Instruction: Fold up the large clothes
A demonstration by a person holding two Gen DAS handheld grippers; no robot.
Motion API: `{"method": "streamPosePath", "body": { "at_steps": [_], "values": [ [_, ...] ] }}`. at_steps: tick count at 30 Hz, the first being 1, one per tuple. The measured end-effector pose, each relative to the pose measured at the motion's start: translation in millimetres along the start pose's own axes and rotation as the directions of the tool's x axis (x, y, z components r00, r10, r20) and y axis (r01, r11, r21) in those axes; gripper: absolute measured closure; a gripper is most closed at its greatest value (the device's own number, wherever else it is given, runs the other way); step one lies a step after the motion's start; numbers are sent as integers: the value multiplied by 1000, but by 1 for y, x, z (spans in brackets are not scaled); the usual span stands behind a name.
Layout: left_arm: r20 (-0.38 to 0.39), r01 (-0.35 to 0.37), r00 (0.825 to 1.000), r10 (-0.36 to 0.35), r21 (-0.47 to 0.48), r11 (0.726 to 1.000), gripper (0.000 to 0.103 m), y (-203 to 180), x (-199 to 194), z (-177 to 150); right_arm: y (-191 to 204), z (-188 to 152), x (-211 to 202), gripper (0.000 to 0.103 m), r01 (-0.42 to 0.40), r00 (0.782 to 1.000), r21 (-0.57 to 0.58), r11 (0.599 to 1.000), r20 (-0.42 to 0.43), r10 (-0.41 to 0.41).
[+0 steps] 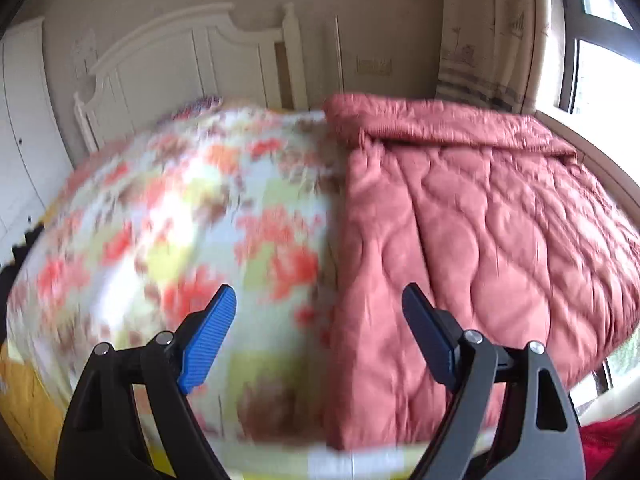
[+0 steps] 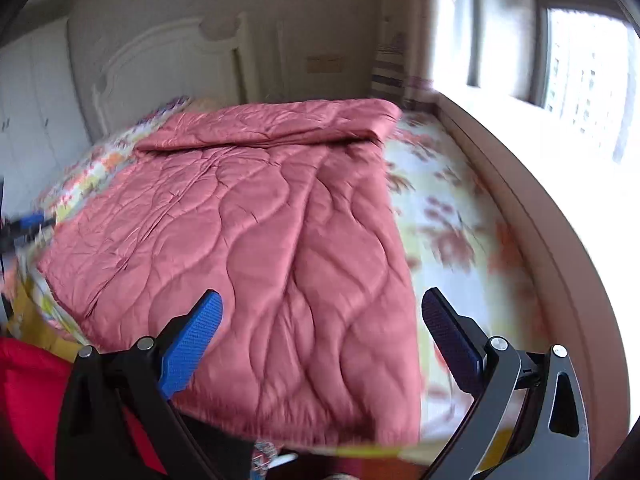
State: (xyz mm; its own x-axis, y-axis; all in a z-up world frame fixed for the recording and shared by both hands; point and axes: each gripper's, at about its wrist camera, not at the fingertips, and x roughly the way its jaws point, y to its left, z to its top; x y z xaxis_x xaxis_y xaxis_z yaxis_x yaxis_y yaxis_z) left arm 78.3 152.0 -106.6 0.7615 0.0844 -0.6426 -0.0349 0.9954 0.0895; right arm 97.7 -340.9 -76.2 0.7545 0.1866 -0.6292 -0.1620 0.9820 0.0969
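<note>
**Hovering at the foot of the bed, both hands free**

Starting nearest us, we carry the left gripper (image 1: 318, 308) with its jaws spread wide and nothing between the blue pads; the right gripper (image 2: 322, 312) is the same, wide and empty. Neither touches cloth.

Just beyond the fingertips lies the task's thing, the pink quilt (image 2: 256, 232), spread flat on the bed with its near edge close below our right jaws. In the left wrist view it sits to the right of our jaws, so the left hand is over the flowered bedsheet (image 1: 180, 208) rather than over the quilt. The far end of the quilt is already turned back on itself in a thick band near the headboard (image 2: 168, 56), and bare sheet shows between the quilt's right side and the window ledge (image 2: 520, 184).

We judge the step in hand to be taking hold of the near edge for the next fold. To do it well, we want each hand on its own near corner, jaws kept wide until both layers are well inside, since padded fabric this thick slips from a shallow pinch. We should lift both corners together and level, so the fold lands square on the turned-back band. Both views are smeared, so we should settle before closing.
</note>
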Motion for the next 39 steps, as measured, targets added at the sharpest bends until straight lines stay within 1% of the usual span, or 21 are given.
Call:
{"method": "streamPosePath", "body": {
  "at_steps": [3,5,7,10,12,13,15,16,17,19,20,21,22,24,28,30,34,35,36,38,39],
  "values": [
    [-48,-21,999,20,-9,1000,19,3,6,-17,-17,-14,2,6,-9,1000,73,997,-15,10],
    [-80,-3,997,2,-17,1000,19,4,10,-21,-26,-21,4,6,-23,999,98,995,-35,27],
    [-81,-5,997,3,-25,1000,20,5,12,-23,-32,-24,9,6,-25,998,126,992,-52,32],
    [-99,11,995,-14,-32,999,19,5,14,-28,-42,-32,18,6,-58,994,183,981,-81,74],
    [-107,16,994,-20,-39,999,19,6,13,-31,-41,-36,23,8,-87,990,198,976,-89,106],
    [-107,16,994,-20,-37,999,19,5,13,-32,-39,-36,23,16,-91,991,193,977,-83,108],
    [-109,13,994,-17,-29,999,19,4,13,-34,-34,-37,23,29,-145,983,200,969,-77,164],
    [-111,18,994,-21,-28,999,19,3,12,-35,-32,-37,24,35,-149,983,202,968,-76,167],
    [-111,20,994,-23,-29,999,19,3,12,-34,-30,-36,24,38,-137,985,200,970,-80,156],
    [-115,21,993,-24,-33,999,19,3,12,-35,-27,-35,24,59,-121,986,195,973,-89,141],
    [-118,23,993,-28,-38,999,19,3,12,-35,-27,-36,25,62,-131,984,212,968,-95,154],
    [-123,28,992,-34,-48,998,19,4,12,-35,-28,-36,26,72,-141,981,222,965,-97,165],
    [-129,34,991,-41,-58,998,19,4,13,-36,-27,-36,27,76,-147,979,227,963,-103,174],
    [-141,47,988,-58,-78,996,19,5,14,-37,-25,-36,28,80,-148,978,230,962,-108,177],
    [-163,54,984,-71,-108,993,22,3,19,-36,-22,-36,28,81,-130,981,227,965,-114,159],
    [-172,64,982,-82,-107,992,30,0,18,-34,-22,-36,28,81,-131,981,225,966,-112,159],
    [-187,76,978,-97,-115,990,35,-2,18,-31,-19,-36,27,81,-126,983,214,969,-108,152],
    [-182,81,978,-102,-117,990,44,-2,17,-31,-19,-36,27,81,-128,983,215,968,-105,153],
    [-166,104,978,-123,-115,988,63,-4,15,-31,-19,-36,27,81,-130,982,213,968,-104,155],
    [-169,154,971,-171,-113,982,83,-8,14,-30,-20,-37,27,82,-133,982,215,967,-102,158],
    [-172,160,969,-178,-114,980,87,-9,14,-31,-20,-37,27,82,-134,982,215,967,-102,159]
  ]
}}
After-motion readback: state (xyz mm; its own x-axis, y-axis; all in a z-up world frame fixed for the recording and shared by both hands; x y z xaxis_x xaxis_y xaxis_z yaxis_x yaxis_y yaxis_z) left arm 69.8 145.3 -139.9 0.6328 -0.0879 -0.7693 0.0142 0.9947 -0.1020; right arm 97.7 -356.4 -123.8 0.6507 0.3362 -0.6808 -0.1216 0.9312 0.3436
